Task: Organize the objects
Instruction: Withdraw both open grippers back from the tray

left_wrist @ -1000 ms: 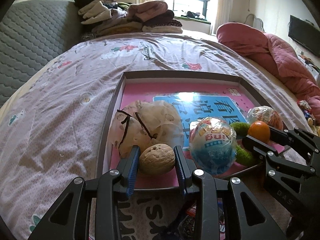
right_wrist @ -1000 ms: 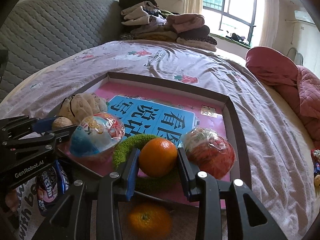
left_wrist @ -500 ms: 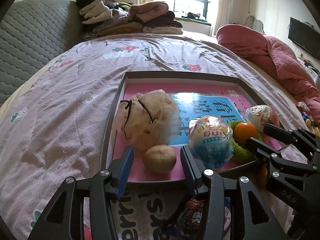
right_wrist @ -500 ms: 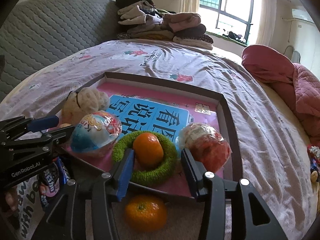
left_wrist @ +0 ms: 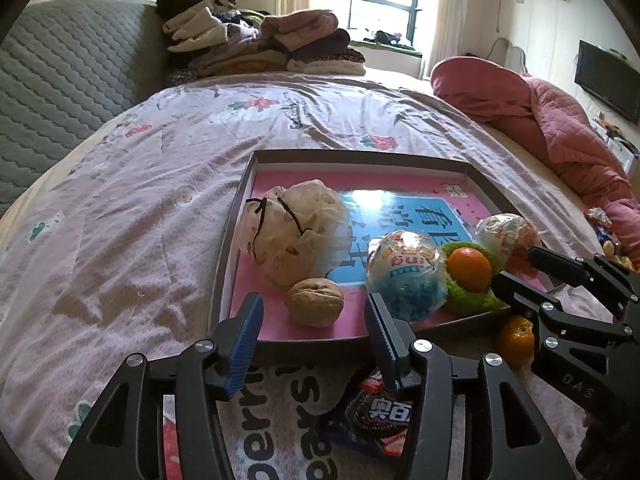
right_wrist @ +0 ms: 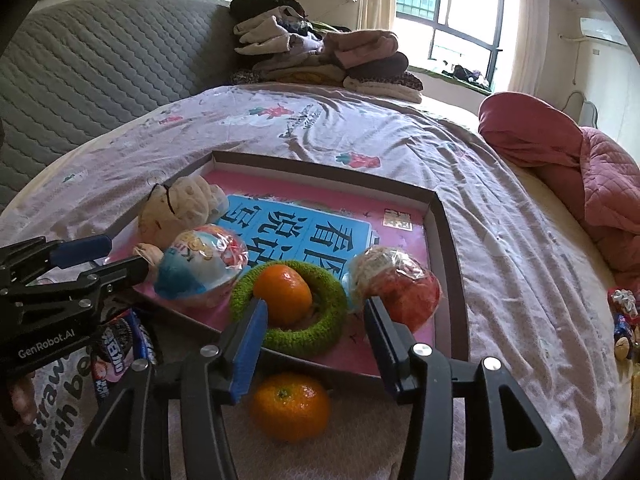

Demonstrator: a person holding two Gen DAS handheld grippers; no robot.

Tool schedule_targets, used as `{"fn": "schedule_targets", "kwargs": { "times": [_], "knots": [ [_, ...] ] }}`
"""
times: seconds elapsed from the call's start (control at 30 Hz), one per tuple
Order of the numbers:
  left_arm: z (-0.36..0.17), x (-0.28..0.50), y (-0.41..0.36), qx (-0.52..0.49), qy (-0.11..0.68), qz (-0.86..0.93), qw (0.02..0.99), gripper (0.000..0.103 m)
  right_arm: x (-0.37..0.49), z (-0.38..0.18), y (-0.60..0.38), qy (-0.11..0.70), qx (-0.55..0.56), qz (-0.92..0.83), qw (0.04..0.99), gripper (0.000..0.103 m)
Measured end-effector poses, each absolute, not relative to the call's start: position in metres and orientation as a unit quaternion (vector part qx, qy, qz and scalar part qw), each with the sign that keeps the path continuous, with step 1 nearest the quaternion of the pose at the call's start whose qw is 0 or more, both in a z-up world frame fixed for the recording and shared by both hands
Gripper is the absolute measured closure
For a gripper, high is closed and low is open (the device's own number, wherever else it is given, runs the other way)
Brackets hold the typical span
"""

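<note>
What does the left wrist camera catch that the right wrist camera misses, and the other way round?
Only the left view shows the wall-mounted screen and the whole walnut between the open left tool. Only the right view shows the whole loose orange outside the tray and the left tool's "GenRobot.AI" lettering. Both show the tray, the orange in the green ring and the cookie packet.

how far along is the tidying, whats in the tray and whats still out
Done: walnut, wrapped balls and one orange inside the green ring sit in the tray. In hand: nothing; left gripper and right gripper have just opened, jaws clear. Left: second orange and cookie pack on the bed.
</note>
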State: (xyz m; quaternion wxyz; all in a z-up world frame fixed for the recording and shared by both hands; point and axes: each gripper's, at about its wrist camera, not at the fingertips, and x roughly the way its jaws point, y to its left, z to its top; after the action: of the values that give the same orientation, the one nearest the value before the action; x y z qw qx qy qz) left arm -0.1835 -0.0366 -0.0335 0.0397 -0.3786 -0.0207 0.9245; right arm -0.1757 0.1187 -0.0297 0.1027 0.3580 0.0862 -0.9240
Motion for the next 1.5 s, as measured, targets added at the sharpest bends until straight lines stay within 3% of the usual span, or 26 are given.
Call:
{"fn": "schedule_targets", "kwargs": {
  "times": [0.5,1.5],
  "knots": [
    [0.002,-0.157,-0.034,-0.351,-0.026,0.935,0.038,0.038,-0.151,0.007,0.120,0.076,0.323,-0.937,0.108,0.048],
    [0.072,-0.086,-0.022,-0.299,-0.017,0.953,0.042,0.033,-0.085,0.079,0.134,0.062,0.258,-0.957,0.115,0.043]
  ]
}}
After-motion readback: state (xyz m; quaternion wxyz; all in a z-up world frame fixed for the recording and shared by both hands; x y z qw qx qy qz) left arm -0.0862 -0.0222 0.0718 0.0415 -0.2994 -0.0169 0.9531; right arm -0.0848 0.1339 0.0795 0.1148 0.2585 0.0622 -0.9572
